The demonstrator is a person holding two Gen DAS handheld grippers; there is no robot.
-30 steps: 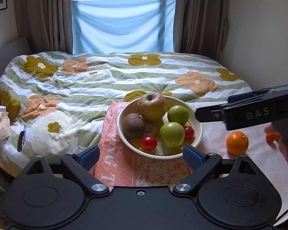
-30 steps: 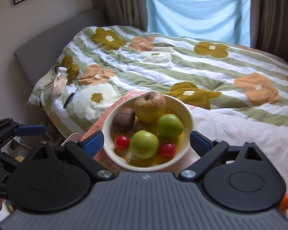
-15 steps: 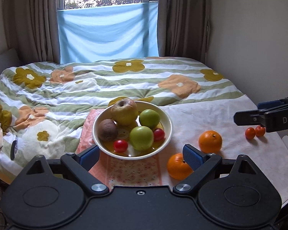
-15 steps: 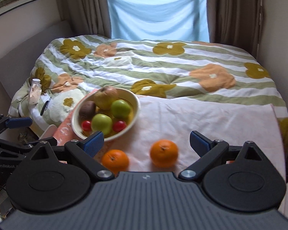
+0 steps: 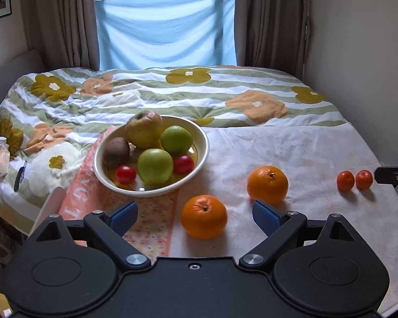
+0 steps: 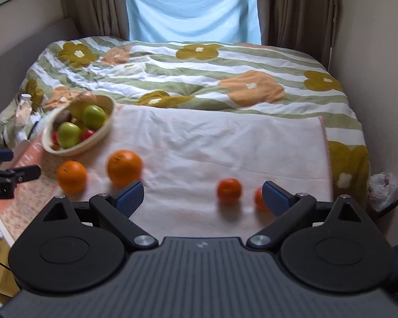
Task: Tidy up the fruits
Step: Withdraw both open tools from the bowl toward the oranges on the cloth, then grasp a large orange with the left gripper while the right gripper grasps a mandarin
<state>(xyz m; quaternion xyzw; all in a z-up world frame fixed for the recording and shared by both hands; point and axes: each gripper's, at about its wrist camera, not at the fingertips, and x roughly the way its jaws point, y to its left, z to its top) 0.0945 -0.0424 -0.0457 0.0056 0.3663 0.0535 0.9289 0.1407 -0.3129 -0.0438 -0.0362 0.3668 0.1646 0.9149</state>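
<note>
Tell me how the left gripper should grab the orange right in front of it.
Grip the near orange across its middle, the left gripper coming in level from the front. It is round, free on the cloth, and apart from the other orange.

Your right hand-held gripper point(image 6: 203, 198) fills the bottom of the frame, its blue-padded jaws spread wide with nothing between them. Just above the right pad sit two small tangerines point(image 6: 229, 190) on the pale cloth point(image 6: 212, 143); the pad partly hides the right one. At centre left lie two larger oranges point(image 6: 124, 167), close together. Above them, at the left, the cream bowl point(image 6: 103, 129) holds green apples point(image 6: 94, 116) and red fruit. The left hand-held gripper point(image 6: 2, 164) pokes in at the left edge.
</note>
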